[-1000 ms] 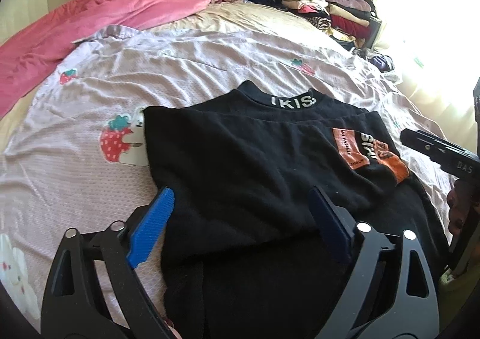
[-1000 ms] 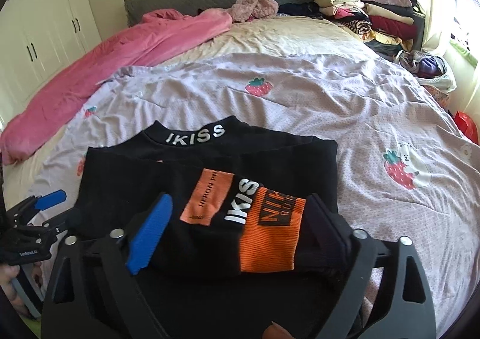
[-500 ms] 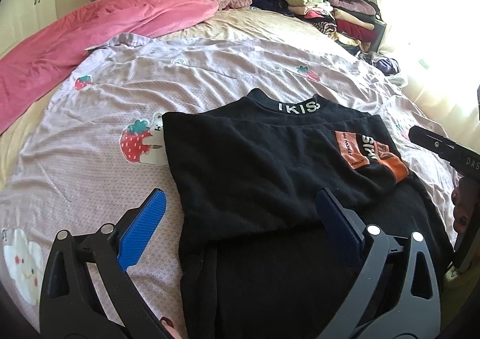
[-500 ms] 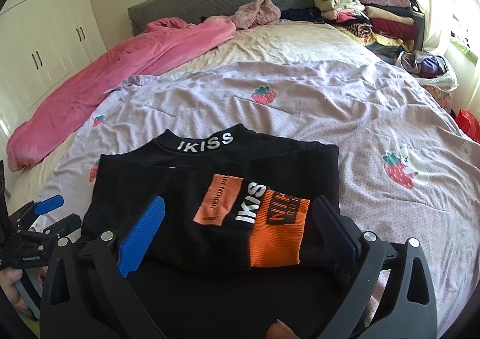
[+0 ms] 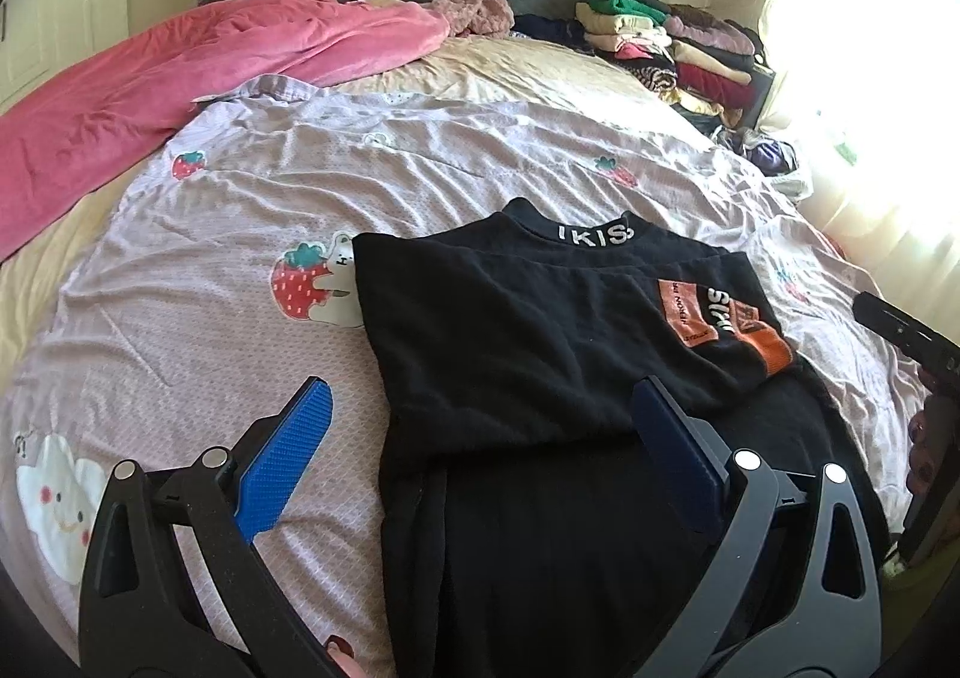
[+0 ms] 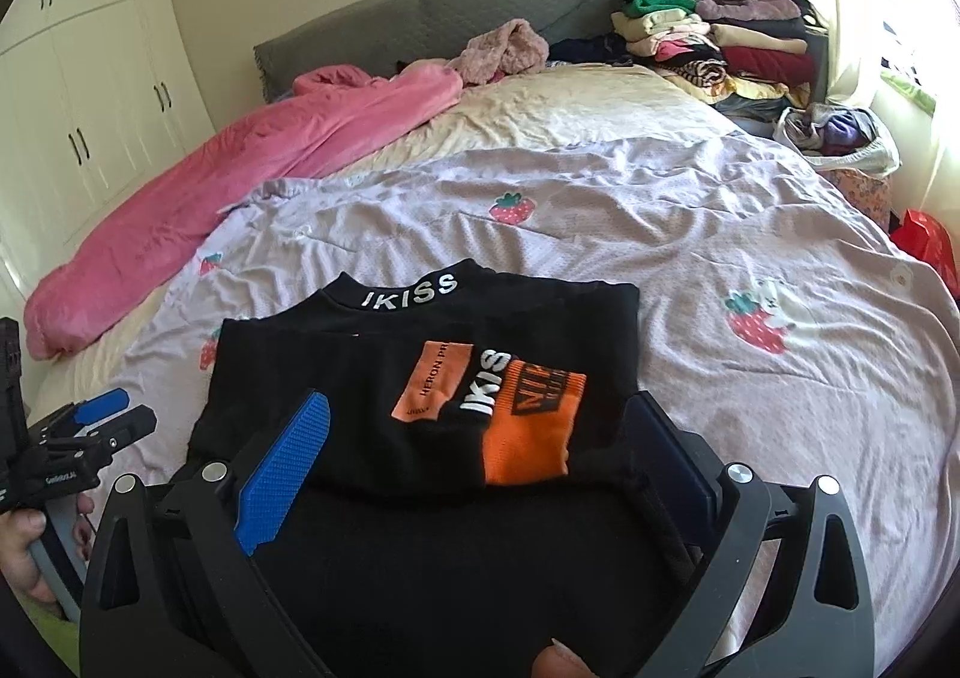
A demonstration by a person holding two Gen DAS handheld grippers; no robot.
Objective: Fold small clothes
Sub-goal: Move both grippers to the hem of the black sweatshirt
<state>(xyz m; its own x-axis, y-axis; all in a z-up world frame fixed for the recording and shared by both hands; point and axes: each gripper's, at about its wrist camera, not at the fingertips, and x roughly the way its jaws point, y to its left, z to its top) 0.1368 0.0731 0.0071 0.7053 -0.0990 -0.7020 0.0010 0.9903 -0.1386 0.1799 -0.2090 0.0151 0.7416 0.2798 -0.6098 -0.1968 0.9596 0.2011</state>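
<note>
Fingers of the left gripper (image 5: 480,456) and right gripper (image 6: 474,462) were spread, grasping nothing; the black top (image 5: 510,330), collar at twelve o'clock, had sleeves folded in, bottom half left to fold.

Both cameras ride low at the foot of the bed (image 5: 180,270), each peering forward along its own claw toward the grey headboard (image 6: 432,18). The left wrist view sits toward the bed's left side, close over the black top (image 5: 510,330); the right wrist view hangs just beside it, over the same garment's orange patch (image 6: 528,426). Both share the top, the pink blanket (image 6: 240,168) and the stacked clothes (image 5: 672,42)
</note>
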